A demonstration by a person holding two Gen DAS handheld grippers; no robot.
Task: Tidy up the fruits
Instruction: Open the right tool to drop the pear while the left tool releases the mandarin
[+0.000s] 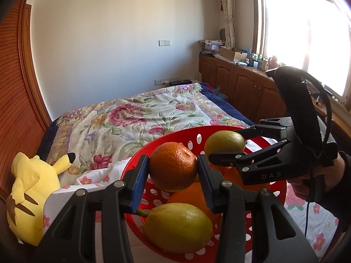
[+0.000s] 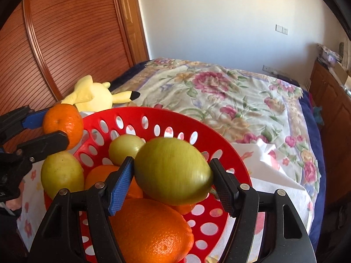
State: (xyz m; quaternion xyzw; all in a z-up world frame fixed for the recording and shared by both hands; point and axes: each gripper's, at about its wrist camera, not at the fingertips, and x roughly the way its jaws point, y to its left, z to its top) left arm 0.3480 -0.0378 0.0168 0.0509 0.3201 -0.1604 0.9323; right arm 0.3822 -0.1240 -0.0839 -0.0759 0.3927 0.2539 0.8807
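Observation:
My left gripper (image 1: 173, 171) is shut on a small orange mandarin (image 1: 173, 166), held above the near left part of a red perforated basket (image 1: 166, 135). My right gripper (image 1: 227, 145) comes in from the right, shut on a yellow-green lemon-like fruit (image 1: 224, 144) over the basket's far side. The right wrist view shows that fruit (image 2: 173, 171) pinched between the pads of the right gripper (image 2: 173, 175), while the left gripper (image 2: 57, 129) holds the mandarin (image 2: 63, 125) by the basket's (image 2: 153, 111) left rim. Inside lie a big orange (image 2: 151, 232) and other yellow-green fruits (image 2: 62, 173).
The basket rests on a white floral cloth (image 2: 274, 175) on a bed with a flowered cover (image 1: 136, 114). A yellow plush toy (image 1: 28, 188) lies to the left by a wooden slatted door (image 2: 76, 32). Wooden cabinets (image 1: 237, 81) run under the window. A person's hand (image 1: 318, 175) grips the right tool.

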